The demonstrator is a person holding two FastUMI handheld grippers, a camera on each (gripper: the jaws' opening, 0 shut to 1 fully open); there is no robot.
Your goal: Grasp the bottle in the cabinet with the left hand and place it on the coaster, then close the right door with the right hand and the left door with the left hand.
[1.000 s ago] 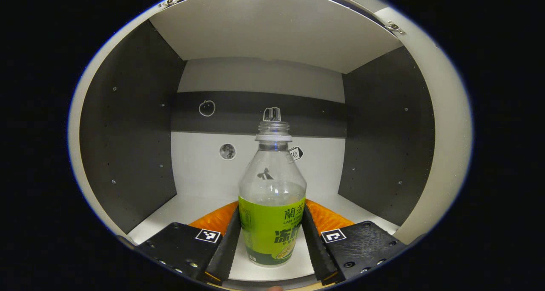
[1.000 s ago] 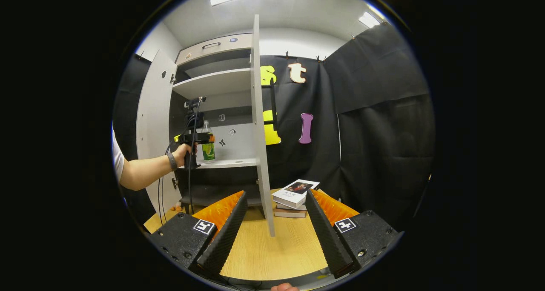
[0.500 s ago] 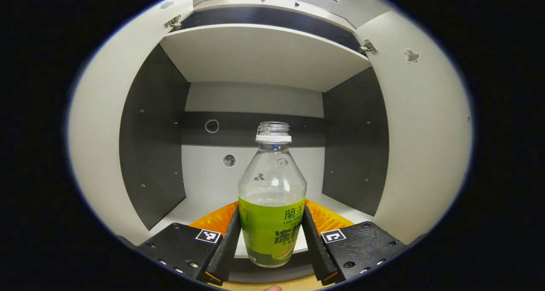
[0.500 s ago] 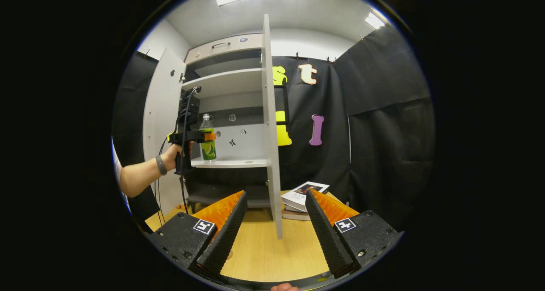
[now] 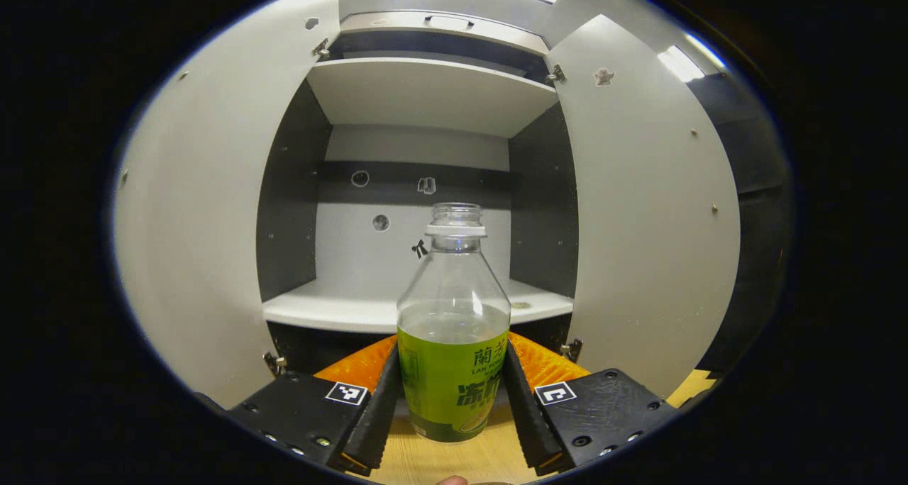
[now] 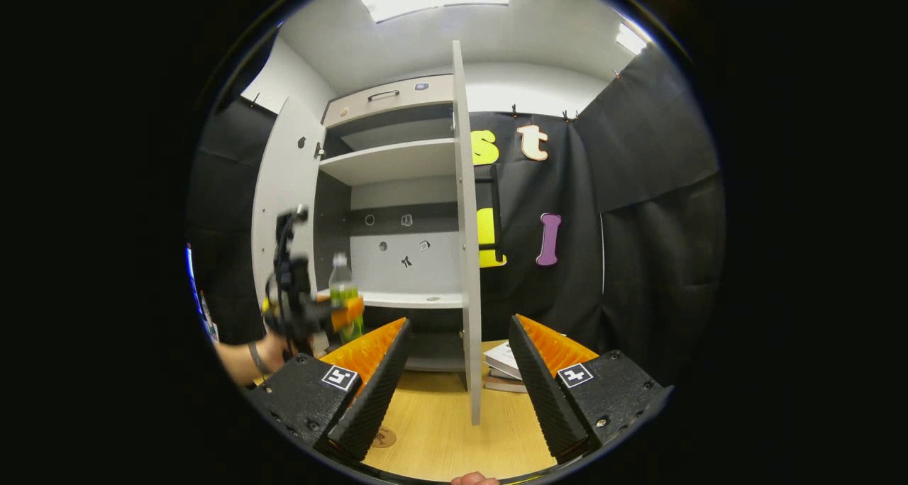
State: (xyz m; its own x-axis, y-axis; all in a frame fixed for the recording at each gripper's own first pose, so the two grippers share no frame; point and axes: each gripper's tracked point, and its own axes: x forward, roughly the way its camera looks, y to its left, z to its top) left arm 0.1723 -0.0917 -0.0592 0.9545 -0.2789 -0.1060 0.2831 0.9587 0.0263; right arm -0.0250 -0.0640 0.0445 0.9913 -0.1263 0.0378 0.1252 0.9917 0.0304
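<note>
A clear capless bottle point(image 5: 454, 329) with a green label stands upright between my left gripper's point(image 5: 452, 400) fingers, which are shut on its label. It hangs in front of the open cabinet point(image 5: 418, 308), above the wooden table. In the right gripper view the bottle point(image 6: 343, 293) and the left gripper point(image 6: 333, 313), held by a hand, are low at the left, in front of the left door point(image 6: 284, 208). My right gripper point(image 6: 457, 382) is open over the table, facing the edge of the right door point(image 6: 468, 258). A round coaster point(image 6: 384, 437) lies on the table by its left finger.
Both cabinet doors point(image 5: 191, 223) point(image 5: 645, 215) stand wide open. The shelf point(image 6: 411, 299) bears small stickers on its back wall. A stack of books point(image 6: 505, 369) lies on the wooden table point(image 6: 440, 428) right of the right door. Black cloth hangs behind.
The left gripper has pulled the bottle out of the cabinet and lowered it toward the table. The right gripper has drawn back slightly, so the cabinet looks farther off.
</note>
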